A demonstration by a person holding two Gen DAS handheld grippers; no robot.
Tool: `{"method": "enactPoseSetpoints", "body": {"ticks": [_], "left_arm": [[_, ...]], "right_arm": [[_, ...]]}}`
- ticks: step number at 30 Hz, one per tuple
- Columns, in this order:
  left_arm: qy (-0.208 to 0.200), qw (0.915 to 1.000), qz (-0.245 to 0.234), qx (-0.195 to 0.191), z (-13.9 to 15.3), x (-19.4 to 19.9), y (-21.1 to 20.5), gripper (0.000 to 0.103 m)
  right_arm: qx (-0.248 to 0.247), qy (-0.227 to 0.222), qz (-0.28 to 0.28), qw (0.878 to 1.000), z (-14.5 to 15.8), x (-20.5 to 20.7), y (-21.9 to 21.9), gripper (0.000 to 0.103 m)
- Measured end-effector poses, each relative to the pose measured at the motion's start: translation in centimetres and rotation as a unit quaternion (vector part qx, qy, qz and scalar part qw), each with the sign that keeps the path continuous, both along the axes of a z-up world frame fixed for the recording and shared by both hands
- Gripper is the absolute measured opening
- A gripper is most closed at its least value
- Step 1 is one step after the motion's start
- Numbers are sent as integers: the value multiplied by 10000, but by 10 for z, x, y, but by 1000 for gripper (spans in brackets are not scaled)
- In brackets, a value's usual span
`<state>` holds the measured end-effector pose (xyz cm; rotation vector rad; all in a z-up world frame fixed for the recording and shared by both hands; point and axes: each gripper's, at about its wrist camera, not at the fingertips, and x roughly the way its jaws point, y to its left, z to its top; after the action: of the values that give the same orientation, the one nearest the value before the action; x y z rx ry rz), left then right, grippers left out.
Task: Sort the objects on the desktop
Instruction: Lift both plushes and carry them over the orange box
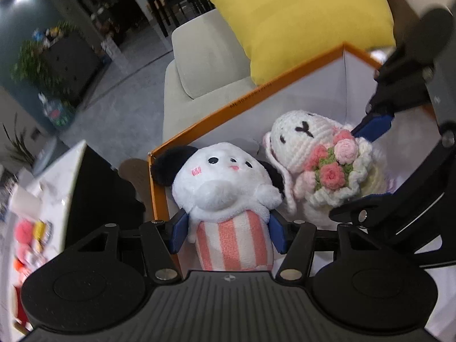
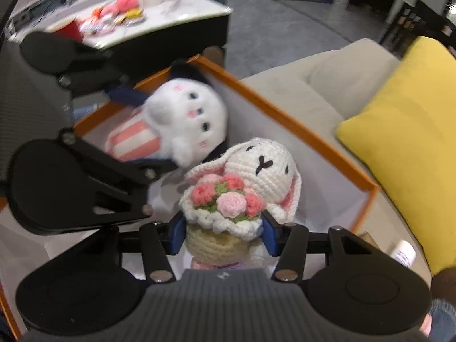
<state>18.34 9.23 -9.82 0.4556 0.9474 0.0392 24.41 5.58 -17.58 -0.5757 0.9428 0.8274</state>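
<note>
My left gripper is shut on a white plush dog with black ears and a pink-striped body, both blue pads pressing its sides. It hangs inside an orange-rimmed box with white walls. My right gripper is shut on a crocheted white bunny holding a pink flower bouquet, pads against its yellow base. The bunny sits right of the dog in the left wrist view, with the right gripper on it. The right wrist view shows the dog and left gripper to the left, over the box.
The box rests on a beige sofa beside a yellow cushion. A white-topped low table with several small colourful items and a white cup stands beyond the box. A small white bottle lies on the sofa near the box's corner.
</note>
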Motion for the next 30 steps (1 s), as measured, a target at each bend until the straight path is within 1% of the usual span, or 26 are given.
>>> {"method": "enactPoseSetpoints", "body": {"ticks": [5, 9, 11, 12, 14, 16, 17, 19, 22, 27, 29, 30], "left_arm": [[221, 9994, -166, 221, -15, 8, -2, 68], [283, 9988, -253, 314, -23, 13, -4, 71], [342, 9984, -338, 293, -24, 15, -4, 71], [338, 9983, -381, 281, -24, 14, -3, 73], [380, 9978, -485, 233, -24, 12, -2, 76], [470, 9966, -642, 192, -24, 9, -1, 77], [482, 9965, -662, 161, -22, 8, 0, 77], [482, 9969, -627, 37, -16, 5, 5, 78], [459, 9967, -568, -368, -2, -3, 14, 78], [146, 9960, -429, -766, 25, -31, 27, 78], [58, 9942, -374, -1009, 37, -42, 31, 78], [32, 9938, -284, -1078, 42, -46, 33, 78]], "right_arm": [[-238, 202, 255, 9992, -17, 10, 11, 55], [-356, 205, 474, 9980, -18, 9, 13, 56], [-422, 298, 527, 9973, -20, 12, 13, 60], [-435, 326, 533, 9971, -20, 12, 13, 61], [-495, 307, 570, 9967, -19, 11, 13, 62], [-547, 327, 622, 9960, -18, 9, 12, 68], [-553, 334, 642, 9958, -18, 8, 12, 70], [-509, 407, 585, 9962, -15, 9, 10, 73], [-458, 507, 490, 9965, -8, 10, 5, 75], [-564, 456, 570, 9957, 9, 1, 0, 75], [-657, 443, 570, 9952, 12, -3, -1, 72], [-708, 467, 567, 9948, 11, -3, 0, 68]]}}
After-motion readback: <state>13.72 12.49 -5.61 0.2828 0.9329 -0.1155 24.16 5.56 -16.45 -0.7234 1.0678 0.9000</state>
